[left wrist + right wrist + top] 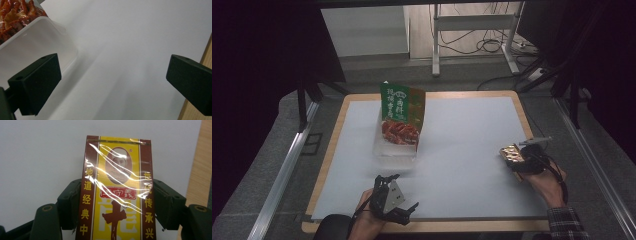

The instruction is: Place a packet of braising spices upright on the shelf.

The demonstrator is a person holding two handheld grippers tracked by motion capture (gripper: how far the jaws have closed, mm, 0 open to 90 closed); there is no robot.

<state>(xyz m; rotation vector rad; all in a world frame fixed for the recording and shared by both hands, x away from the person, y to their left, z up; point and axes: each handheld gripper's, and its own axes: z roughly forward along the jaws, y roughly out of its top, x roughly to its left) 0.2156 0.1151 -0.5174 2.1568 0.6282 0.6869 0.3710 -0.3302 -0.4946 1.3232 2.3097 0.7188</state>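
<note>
While the right gripper [113, 202] clamps a yellow-and-maroon packet [116, 190] from both sides, its own view makes the grip plain: one black jaw presses each long edge, and the cellophane-wrapped face with gold characters runs up between them and past their tips. Beyond the packet lies the white mat [40, 152], with a strip of the wooden table edge [202, 157] off to that gripper's right. The high view gives none of that print; it shows the same packet [512, 154] as a small gold block at the tip of the right gripper [518, 159], just above the mat near the person's right hand [548, 181] and a plaid sleeve [566, 222].

The left gripper [113, 82] stands released, its jaws wide apart with bare mat between them. Just past its left jaw, its view catches the rim of a clear plastic tub [37, 45] and red printed food on a snack bag [15, 15] in it. From above, the left gripper [393, 197] sits at the mat's near edge, the tub [394, 147] ahead of it, and the green snack bag [402, 115] stands upright in the tub.
</note>
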